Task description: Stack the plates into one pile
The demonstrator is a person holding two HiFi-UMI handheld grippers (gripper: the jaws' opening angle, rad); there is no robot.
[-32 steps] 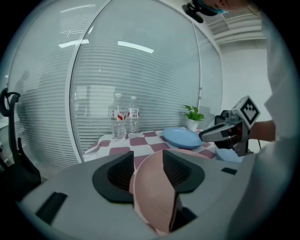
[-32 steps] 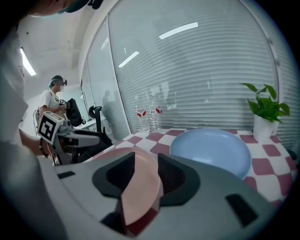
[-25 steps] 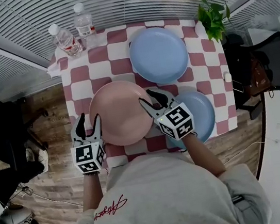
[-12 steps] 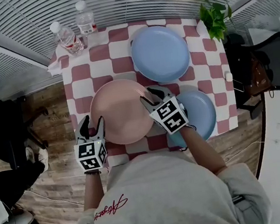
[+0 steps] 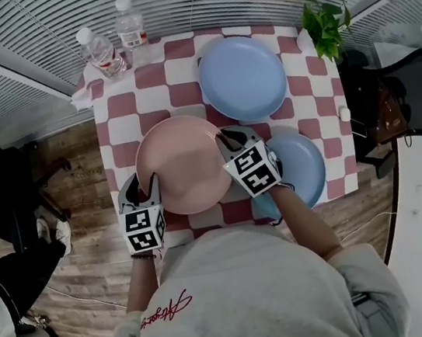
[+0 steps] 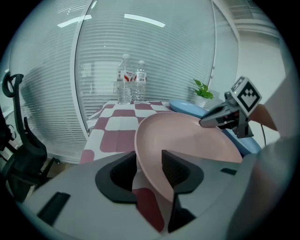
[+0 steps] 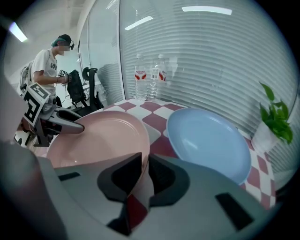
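Note:
A pink plate (image 5: 183, 164) lies in the middle of the checked table (image 5: 123, 130). One blue plate (image 5: 242, 78) lies behind it, another blue plate (image 5: 302, 170) at the near right. My left gripper (image 5: 141, 185) is at the pink plate's left rim. Its jaws have just been closing, and the rim (image 6: 140, 154) stands between pads that are still wide apart. My right gripper (image 5: 229, 139) is at the plate's right rim. Its jaws have just closed, and the pads pinch the rim (image 7: 145, 159). Each gripper view shows the other gripper across the plate.
Two water bottles (image 5: 99, 53) stand at the table's far left corner and a potted plant (image 5: 323, 25) at the far right corner. A black chair (image 5: 413, 98) stands to the right of the table. A person (image 7: 49, 65) stands far off in the room.
Both grippers came down onto the pink plate's rim. The right one rolled and its jaws narrowed onto the rim. The left jaws narrowed a little around the rim.

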